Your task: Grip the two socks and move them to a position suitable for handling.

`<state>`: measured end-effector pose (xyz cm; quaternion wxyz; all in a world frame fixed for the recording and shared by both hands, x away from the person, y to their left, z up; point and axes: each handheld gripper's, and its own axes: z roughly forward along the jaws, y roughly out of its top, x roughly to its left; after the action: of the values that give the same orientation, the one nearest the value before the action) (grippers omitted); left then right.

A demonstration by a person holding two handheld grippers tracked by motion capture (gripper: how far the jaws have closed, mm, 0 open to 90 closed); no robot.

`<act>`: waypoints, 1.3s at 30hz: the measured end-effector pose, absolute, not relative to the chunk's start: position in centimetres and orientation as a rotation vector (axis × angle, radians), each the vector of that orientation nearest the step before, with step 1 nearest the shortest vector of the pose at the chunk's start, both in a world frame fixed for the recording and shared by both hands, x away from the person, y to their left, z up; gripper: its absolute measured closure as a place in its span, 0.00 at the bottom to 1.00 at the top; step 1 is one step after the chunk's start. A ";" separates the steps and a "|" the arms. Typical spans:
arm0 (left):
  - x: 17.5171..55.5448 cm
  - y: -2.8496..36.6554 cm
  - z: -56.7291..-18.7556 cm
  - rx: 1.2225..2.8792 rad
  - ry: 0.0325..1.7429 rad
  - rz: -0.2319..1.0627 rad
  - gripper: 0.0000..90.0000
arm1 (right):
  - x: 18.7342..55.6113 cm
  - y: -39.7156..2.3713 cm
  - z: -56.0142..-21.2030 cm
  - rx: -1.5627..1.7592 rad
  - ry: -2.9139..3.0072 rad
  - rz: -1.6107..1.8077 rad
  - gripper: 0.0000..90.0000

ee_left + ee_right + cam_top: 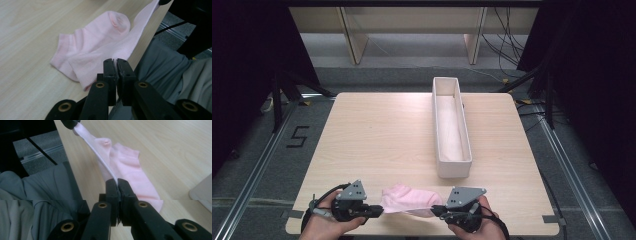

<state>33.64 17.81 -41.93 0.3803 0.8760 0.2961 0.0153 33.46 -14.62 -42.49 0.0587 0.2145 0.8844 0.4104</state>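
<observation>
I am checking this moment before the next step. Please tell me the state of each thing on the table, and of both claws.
Pink sock: partly flat on the table, its near edge pinched at both ends and stretched.
Left claw: shut on the sock.
Right claw: shut on the sock.
White long box: upright, open at the top, nothing visible inside.

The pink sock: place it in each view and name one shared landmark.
High view: pink sock at the near table edge, between both grippers.
Left gripper view: centre, stretching to upper right.
Right gripper view: centre, running up-left.
Shared landmark: the wooden table.
</observation>
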 end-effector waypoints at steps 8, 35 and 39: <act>34.1 17.3 -42.5 2.272 0.775 -0.006 0.96 | 33.9 -14.8 -43.1 0.675 2.715 1.218 0.98; 41.8 15.5 -42.5 2.372 0.795 0.118 0.83 | 38.0 -14.5 -45.2 0.809 2.706 1.088 0.97; 43.0 15.3 -43.6 2.287 0.848 0.148 0.75 | 38.4 -14.2 -45.6 0.845 2.694 1.040 0.97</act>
<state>42.97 15.31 -43.64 0.3420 0.8794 0.3262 0.0568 38.38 -14.22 -45.63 0.0664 0.2803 0.8934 0.3448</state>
